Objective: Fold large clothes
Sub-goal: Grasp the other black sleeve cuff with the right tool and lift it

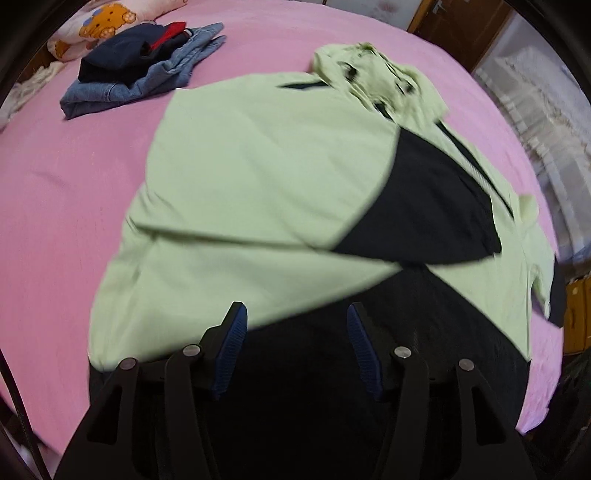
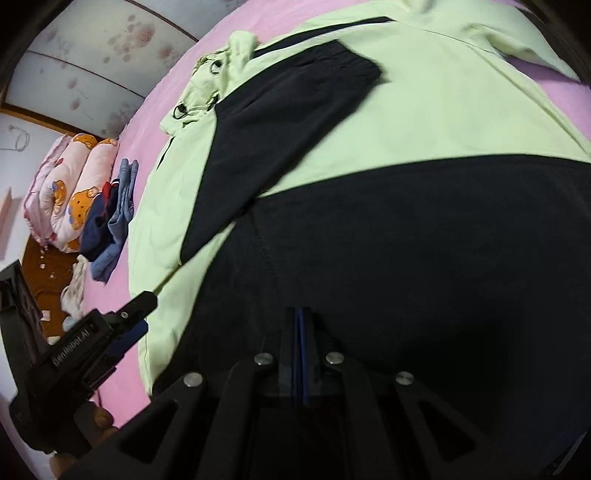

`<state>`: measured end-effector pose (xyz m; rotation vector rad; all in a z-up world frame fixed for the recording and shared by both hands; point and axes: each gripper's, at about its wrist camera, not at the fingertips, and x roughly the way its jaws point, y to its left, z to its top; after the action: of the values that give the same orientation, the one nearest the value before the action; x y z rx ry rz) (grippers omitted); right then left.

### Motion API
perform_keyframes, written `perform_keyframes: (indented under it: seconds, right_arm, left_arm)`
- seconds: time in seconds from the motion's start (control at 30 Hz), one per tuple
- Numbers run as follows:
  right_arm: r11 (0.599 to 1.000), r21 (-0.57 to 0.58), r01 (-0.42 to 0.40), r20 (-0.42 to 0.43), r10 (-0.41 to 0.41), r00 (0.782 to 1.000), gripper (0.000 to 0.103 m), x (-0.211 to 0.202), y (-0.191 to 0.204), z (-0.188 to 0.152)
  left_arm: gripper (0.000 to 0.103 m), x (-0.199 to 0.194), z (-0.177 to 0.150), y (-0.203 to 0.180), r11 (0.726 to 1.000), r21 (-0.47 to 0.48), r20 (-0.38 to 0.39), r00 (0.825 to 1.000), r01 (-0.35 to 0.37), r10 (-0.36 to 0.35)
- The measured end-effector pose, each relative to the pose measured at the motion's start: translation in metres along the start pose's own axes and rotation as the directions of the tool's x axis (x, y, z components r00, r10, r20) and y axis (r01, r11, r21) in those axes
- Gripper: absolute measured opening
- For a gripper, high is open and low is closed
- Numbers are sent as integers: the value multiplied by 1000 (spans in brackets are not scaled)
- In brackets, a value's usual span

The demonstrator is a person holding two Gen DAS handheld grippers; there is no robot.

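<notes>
— Jacket (image 1: 236, 177), item one: where does it lie?
— Pale green with black panels, spread across the pink bed sheet (image 1: 55, 206); one black-cuffed sleeve (image 1: 428, 206) is folded over the body, hood (image 1: 373, 70) at the far end.
— Entries to its left?
— Folded denim (image 1: 122, 85) with a dark navy garment (image 1: 114, 55) stacked on top, well apart from the jacket; beyond them a pink bear-print quilt (image 1: 99, 22).
— Left claw (image 1: 295, 314)?
— Blue pads spread wide, nothing between them, hovering above the jacket's black hem. In the right wrist view it shows at the bed's near edge (image 2: 138, 314).
— Right claw (image 2: 301, 314)?
— Pads pressed together over the black hem panel (image 2: 406, 258); whether cloth is pinched between them cannot be told.
</notes>
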<state>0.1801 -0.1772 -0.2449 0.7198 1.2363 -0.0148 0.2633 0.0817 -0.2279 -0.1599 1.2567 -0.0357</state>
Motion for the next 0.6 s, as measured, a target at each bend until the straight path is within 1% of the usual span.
perform_keyframes:
  seconds: [0.07, 0.1, 0.13, 0.2, 0.3, 0.33, 0.37, 0.47, 0.5, 0.53, 0.57, 0.6]
  right_arm:
    - [1000, -3, -7, -26, 7, 1000, 5, -19, -25, 5]
    - [1000, -4, -6, -29, 6, 1000, 11, -26, -33, 7]
    - [1000, -2, -4, -31, 3, 1000, 21, -38, -47, 10]
    - [1000, 16, 3, -36, -3, 999, 32, -60, -75, 17]
    - [998, 64, 19, -51, -16, 999, 32, -96, -122, 33]
    - [997, 72, 24, -57, -20, 998, 32, -103, -132, 37]
    - [995, 88, 36, -62, -31, 998, 32, -116, -151, 43]
    - [990, 131, 56, -38, -52, 998, 32, -146, -192, 57]
    - [987, 147, 62, -26, -59, 998, 33, -155, -205, 61]
    - [982, 177, 68, -12, -67, 998, 34, -166, -225, 67]
    - [976, 205, 71, -8, -71, 997, 35, -173, -241, 72]
    - [970, 234, 71, -2, -72, 997, 35, -180, -255, 77]
  left_arm:
    - [55, -3, -10, -21, 1000, -8, -29, 1000, -12, 12]
    - [55, -4, -16, -35, 1000, -15, -50, 999, -10, 10]
    - [55, -6, -21, -48, 1000, -20, -66, 998, -6, 5]
    - [55, -11, -31, -71, 1000, -16, -80, 997, -9, 7]
    - [57, -18, -48, -123, 1000, 29, -92, 996, -12, 15]
    - [57, -18, -51, -138, 999, 46, -96, 995, -13, 18]
    - [58, -18, -53, -157, 998, 67, -100, 995, -16, 23]
    - [58, -17, -54, -210, 992, 127, -111, 993, -12, 26]
    - [59, -16, -55, -225, 990, 139, -113, 993, -5, 21]
    - [61, -17, -57, -244, 988, 153, -116, 993, 5, 13]
    - [65, -17, -59, -257, 987, 162, -120, 993, 10, 10]
    - [67, -17, -60, -272, 984, 176, -127, 992, 17, 5]
